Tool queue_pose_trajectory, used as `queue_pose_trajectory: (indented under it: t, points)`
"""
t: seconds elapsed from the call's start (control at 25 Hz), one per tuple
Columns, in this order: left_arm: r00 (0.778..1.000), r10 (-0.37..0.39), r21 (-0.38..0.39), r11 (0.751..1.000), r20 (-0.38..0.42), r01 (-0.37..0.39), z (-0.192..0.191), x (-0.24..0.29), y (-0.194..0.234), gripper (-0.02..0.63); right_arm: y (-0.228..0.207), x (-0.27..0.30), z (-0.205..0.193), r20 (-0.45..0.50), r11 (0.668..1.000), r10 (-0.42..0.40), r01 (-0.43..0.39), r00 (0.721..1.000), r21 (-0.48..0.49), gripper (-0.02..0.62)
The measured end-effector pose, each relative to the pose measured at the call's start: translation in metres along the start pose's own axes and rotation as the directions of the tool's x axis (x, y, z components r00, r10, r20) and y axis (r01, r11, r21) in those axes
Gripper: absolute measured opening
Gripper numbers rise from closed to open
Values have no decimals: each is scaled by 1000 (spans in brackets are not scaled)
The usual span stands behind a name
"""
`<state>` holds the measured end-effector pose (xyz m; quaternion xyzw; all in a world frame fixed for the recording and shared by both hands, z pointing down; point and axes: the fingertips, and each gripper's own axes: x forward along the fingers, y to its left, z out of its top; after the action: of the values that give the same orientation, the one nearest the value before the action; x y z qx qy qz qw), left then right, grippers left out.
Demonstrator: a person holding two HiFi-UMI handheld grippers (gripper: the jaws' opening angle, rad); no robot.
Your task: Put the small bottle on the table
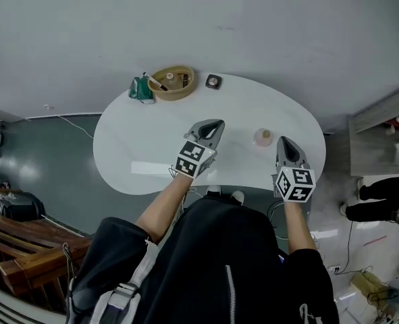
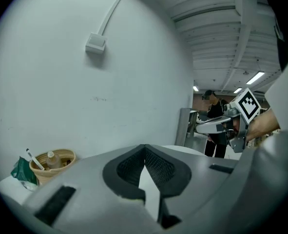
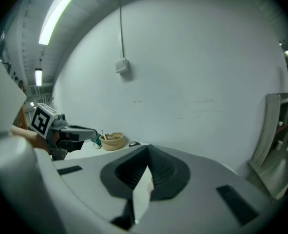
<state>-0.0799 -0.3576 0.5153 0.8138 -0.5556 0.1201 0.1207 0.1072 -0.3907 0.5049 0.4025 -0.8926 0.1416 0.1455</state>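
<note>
The small bottle (image 2: 50, 159) stands in the woven basket (image 1: 172, 94) at the white table's (image 1: 135, 144) far edge, well apart from the left gripper (image 1: 215, 125) and right gripper (image 1: 284, 142), both pressed together on nothing.

The left gripper (image 1: 215, 125) is held forward, jaws pressed together. The right gripper (image 1: 285, 142) is held to its right, jaws likewise together.
</note>
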Motion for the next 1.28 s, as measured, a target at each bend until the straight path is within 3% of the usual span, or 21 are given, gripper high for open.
queue_pose_trajectory:
  t: [0.28, 1.28]
  points:
    - [999, 20, -13, 1000, 33, -19, 18, -5, 8, 4, -1, -2, 10, 39, 1000, -10, 11, 999, -7, -8]
    - [1000, -14, -19, 1000, 9, 14, 11, 1, -7, 5, -1, -10, -1, 30, 1000, -21, 20, 999, 24, -8]
